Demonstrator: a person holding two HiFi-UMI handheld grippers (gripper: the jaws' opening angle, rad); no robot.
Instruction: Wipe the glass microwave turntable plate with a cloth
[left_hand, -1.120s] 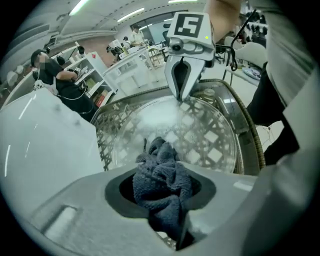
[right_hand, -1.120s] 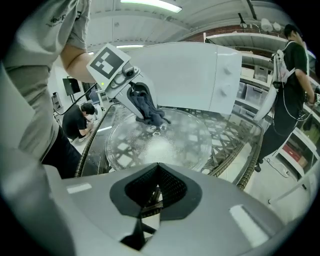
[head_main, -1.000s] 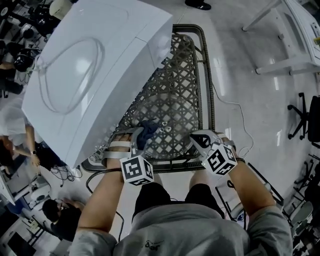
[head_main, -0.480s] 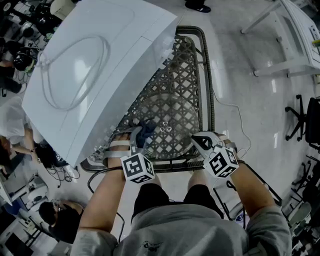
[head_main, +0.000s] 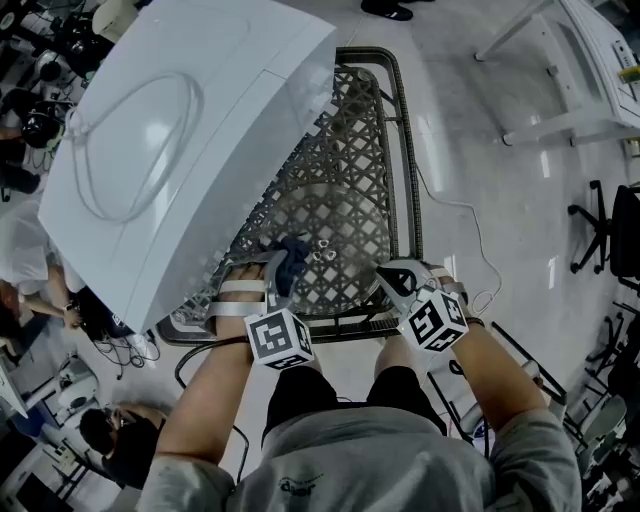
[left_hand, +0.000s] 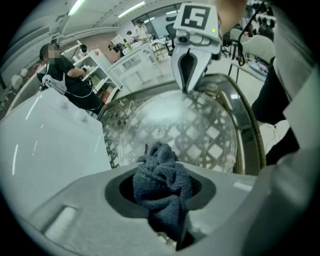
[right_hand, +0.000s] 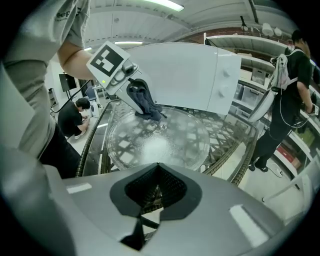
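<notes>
Head view: two grippers work over one round clear glass turntable plate (head_main: 335, 215), which lies flat on a dark woven lattice table (head_main: 365, 120). The left gripper (head_main: 272, 280) is clamped on one crumpled dark blue cloth (head_main: 293, 256), and the cloth rests on the glass at about 8 o'clock of the plate. The right gripper (head_main: 392, 280) sits at the plate's rim at about 4 o'clock. Each gripper carries one marker cube, two in all. One large white microwave oven (head_main: 190, 130) stands at 10 o'clock of the plate, and its corner hangs over the table.

Left gripper view: the jaws are closed on the cloth (left_hand: 162, 185), which bulges up between them and fills the gap. The plate (left_hand: 210, 130) lies straight beyond at 12 o'clock, with the cloth's top edge on its near part. The right gripper (left_hand: 187, 80) points down at the plate's far rim, jaws drawn together. The microwave (left_hand: 45, 150) is at 9 o'clock.

Right gripper view: the jaws are closed, and the tips meet right at the plate's (right_hand: 160, 142) near rim. I cannot tell whether glass is caught between them. Across the plate at 11 o'clock, the left gripper (right_hand: 142, 107) presses the cloth (right_hand: 148, 107) onto the far part of the glass. The microwave (right_hand: 185, 75) stands behind.
</notes>
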